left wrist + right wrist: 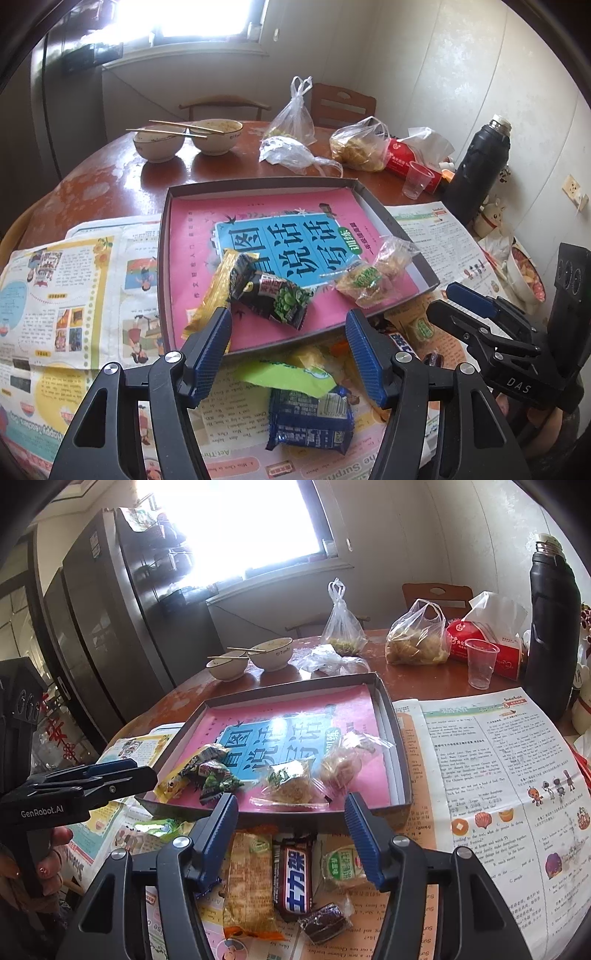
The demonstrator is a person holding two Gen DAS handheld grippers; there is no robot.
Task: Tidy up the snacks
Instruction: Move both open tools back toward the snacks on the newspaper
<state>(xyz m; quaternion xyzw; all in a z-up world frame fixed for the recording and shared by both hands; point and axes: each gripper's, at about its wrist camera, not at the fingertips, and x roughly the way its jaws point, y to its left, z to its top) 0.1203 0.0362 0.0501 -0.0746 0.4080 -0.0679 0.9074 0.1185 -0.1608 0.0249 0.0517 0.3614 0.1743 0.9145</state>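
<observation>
Newspaper-covered table [480, 760], "GenRobot.AI" left gripper [288, 332] and right gripper [291, 816] both empty, jaws apart

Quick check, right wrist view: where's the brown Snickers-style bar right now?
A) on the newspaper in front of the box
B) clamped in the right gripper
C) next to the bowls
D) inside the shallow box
A: the brown bar lies flat on the newspaper, outside the near wall of the shallow box, under the open right gripper.
</observation>
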